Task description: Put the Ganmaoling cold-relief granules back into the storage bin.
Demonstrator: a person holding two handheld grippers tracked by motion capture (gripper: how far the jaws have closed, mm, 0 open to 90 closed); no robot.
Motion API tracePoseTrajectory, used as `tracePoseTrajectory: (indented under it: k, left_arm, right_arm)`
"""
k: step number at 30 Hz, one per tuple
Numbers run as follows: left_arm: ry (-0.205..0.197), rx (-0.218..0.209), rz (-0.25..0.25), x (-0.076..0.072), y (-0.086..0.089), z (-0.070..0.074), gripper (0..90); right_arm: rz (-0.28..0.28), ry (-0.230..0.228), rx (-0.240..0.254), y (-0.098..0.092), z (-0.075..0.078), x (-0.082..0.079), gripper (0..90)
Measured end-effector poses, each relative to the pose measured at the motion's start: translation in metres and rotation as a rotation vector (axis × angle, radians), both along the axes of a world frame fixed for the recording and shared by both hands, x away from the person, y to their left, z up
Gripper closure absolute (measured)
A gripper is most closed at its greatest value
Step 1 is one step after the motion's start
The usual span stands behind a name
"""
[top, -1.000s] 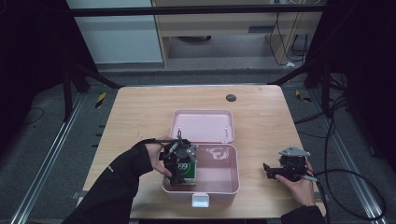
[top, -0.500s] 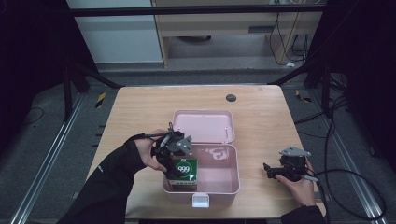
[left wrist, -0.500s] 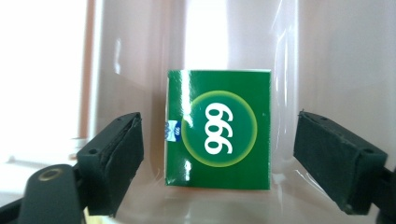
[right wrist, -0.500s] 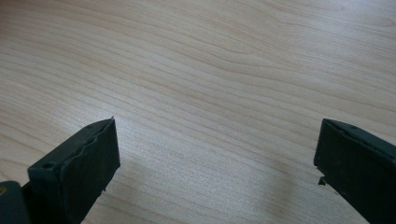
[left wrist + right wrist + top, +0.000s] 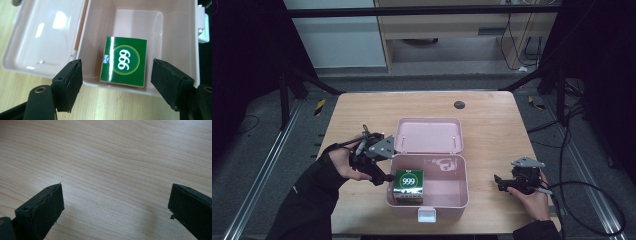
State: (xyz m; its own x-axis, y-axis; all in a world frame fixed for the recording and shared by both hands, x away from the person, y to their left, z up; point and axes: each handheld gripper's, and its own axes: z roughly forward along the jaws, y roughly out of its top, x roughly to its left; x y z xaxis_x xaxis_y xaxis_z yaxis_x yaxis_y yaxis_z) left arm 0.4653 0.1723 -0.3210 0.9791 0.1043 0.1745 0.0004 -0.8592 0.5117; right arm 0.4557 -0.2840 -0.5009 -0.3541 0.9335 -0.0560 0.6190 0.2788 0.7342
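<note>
Hovering beside the pink case [image 5: 452, 200], the left gripper [image 5: 379, 175] has its jaws spread, empty; the green box [image 5: 408, 186] sits inside at the case's left end. Right gripper [image 5: 504, 184] rests wide apart on the table [image 5: 492, 125], likely idle.

A lab: wooden table [image 5: 492, 112] within black frame rails [image 5: 422, 10], trailing floor cables [image 5: 579, 150].
</note>
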Motion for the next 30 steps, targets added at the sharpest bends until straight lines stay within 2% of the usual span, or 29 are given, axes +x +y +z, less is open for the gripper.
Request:
tracePoseTrajectory:
  k: [4,8,14,21,28,30]
  left_arm:
    - [-0.006,-0.027,0.039,-0.003,0.017,-0.005,24.7]
    - [-0.006,-0.066,0.101,-0.003,0.035,-0.015,24.7]
    - [0.018,-0.117,0.222,0.000,0.061,-0.045,23.1]
    - [0.053,-0.117,0.334,0.002,0.081,-0.086,19.9]
    - [0.068,-0.079,0.414,0.007,0.089,-0.111,17.6]
    - [0.077,-0.081,0.435,0.010,0.090,-0.117,17.3]
  right_arm:
    - [0.000,-0.001,0.002,0.000,0.000,0.000,0.7]
    - [-0.001,0.001,0.005,0.000,0.001,0.000,0.7]
    - [-0.003,-0.002,0.010,0.000,0.001,-0.001,0.6]
    - [-0.003,-0.001,0.008,0.000,0.001,-0.001,0.7]
    - [-0.005,-0.003,0.006,0.000,0.001,-0.001,0.7]
    - [-0.003,-0.002,0.007,0.000,0.001,-0.001,0.6]
